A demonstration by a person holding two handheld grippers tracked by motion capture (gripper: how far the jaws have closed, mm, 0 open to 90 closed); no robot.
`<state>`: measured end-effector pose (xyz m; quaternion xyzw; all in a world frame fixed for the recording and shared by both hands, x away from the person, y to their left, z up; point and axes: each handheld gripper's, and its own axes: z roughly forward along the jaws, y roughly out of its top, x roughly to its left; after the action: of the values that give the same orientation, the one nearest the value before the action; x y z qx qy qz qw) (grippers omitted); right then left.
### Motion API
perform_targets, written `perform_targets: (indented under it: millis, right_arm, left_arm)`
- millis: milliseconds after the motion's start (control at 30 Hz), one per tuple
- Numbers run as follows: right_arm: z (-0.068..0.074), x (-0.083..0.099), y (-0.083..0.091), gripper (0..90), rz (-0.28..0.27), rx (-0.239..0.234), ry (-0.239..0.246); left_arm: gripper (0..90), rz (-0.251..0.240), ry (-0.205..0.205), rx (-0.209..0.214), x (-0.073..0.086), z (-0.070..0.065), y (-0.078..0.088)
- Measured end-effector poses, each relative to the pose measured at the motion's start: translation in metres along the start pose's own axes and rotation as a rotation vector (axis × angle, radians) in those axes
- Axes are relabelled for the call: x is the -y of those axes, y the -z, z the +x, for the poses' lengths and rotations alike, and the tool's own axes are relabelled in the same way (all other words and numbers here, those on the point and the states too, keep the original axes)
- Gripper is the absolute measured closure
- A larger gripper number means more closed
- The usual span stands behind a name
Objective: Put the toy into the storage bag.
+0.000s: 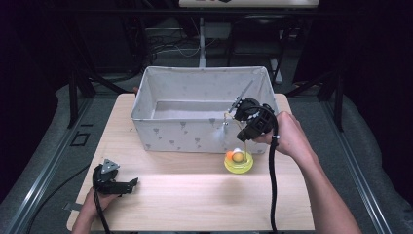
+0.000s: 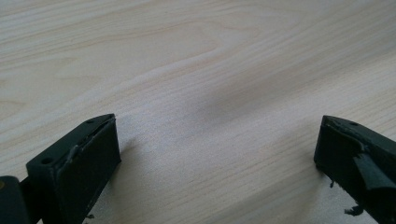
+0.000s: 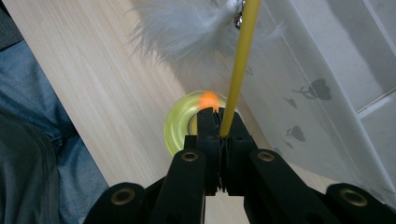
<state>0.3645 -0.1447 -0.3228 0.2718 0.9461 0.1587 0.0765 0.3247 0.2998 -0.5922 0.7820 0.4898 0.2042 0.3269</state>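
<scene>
At the right of the wooden table (image 1: 195, 195), just near of the grey fabric bin (image 1: 195, 131), the right gripper (image 3: 220, 123) has its jaws clamped on a yellow rod (image 3: 240, 65) above a yellow-green disc toy (image 1: 238, 163). A white feather (image 3: 187, 28) hangs from the rod. At near left, the left gripper (image 1: 127, 184) rests, jaws wide apart, empty.

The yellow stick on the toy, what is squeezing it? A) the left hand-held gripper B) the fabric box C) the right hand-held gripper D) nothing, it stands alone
C: in the right gripper view, the right hand-held gripper has its jaws shut on the yellow stick, while the left hand-held gripper sits open over bare table.
</scene>
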Motion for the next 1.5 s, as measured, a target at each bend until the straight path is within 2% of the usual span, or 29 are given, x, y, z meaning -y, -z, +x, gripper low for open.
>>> perform_targets:
  millis: [1033, 1500]
  right_arm:
    - [-0.002, -0.029, 0.043, 88.3, -0.029, 0.036, 0.030]
    - [-0.005, -0.039, 0.053, 88.3, -0.034, 0.031, 0.034]
  left_arm:
    - [0.2, 0.000, 0.001, 0.001, 0.000, 0.000, 0.000]
    - [0.2, 0.009, 0.000, 0.007, 0.000, 0.000, 0.001]
